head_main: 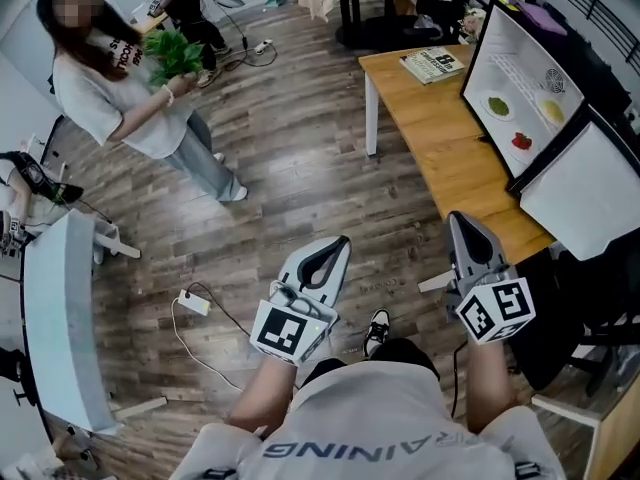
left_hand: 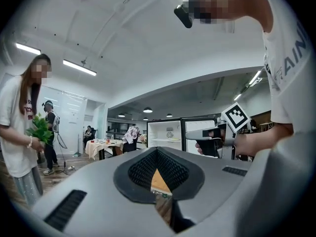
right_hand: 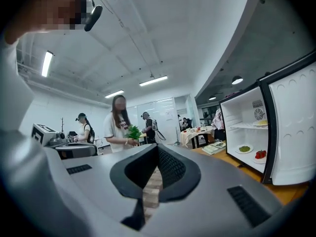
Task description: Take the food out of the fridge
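Both our grippers are pinched closed on nothing. The left gripper (head_main: 335, 248) and right gripper (head_main: 465, 230) are smooth grey plastic shells with ribbed black rubber pads meeting at the tips, held level out in front of us.

The food sits well apart from them inside the little white fridge (head_main: 515, 38), its door (head_main: 590, 193) swung wide. A green heap (head_main: 497, 105) and a red lump (head_main: 521, 140) are on round white plates at the bottom, and something yellow (head_main: 551, 108) is on the shelf above.

The fridge stands on a light wooden table (head_main: 440, 138), with a book (head_main: 433, 63) near it. The floor (head_main: 300, 148) is grey-brown wood-look planks. It's a bright open room with a white ceiling (right_hand: 187, 43) and strip lights (right_hand: 153, 81).
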Demonstrator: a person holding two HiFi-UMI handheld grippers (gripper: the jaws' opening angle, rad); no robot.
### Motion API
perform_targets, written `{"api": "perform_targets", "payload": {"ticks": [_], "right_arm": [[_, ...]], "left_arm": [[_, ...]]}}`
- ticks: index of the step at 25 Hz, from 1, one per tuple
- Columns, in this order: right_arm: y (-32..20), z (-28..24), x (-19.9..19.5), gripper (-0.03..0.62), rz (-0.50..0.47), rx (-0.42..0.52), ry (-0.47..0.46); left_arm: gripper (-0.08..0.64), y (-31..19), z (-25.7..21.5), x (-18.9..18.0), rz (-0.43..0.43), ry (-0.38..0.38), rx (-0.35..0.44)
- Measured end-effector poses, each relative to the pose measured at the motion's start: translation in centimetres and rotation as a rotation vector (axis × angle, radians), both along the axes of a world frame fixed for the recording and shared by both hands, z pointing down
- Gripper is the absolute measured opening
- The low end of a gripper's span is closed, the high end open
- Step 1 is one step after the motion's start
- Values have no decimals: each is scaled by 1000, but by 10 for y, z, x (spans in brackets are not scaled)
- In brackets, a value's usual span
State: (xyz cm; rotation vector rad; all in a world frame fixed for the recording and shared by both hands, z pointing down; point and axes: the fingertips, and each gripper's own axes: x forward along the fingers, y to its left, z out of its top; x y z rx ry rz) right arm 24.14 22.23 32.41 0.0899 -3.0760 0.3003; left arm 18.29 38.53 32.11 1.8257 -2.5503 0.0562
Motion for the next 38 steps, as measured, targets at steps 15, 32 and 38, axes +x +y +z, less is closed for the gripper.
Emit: {"api": "perform_targets", "payload": {"ticks": [15,32,38], "right_arm": [[-127,30,-38,20,49,-77,9],[-183,5,-168,20,256,-7,14],[-185,2,-225,20,344,-13,18]], "left_arm": [[8,-137,3,-55,66,4,-61],[8,-216,-7,-212,289,-37,-1],[9,-238,-12,-279,377,-23,-3]]}}
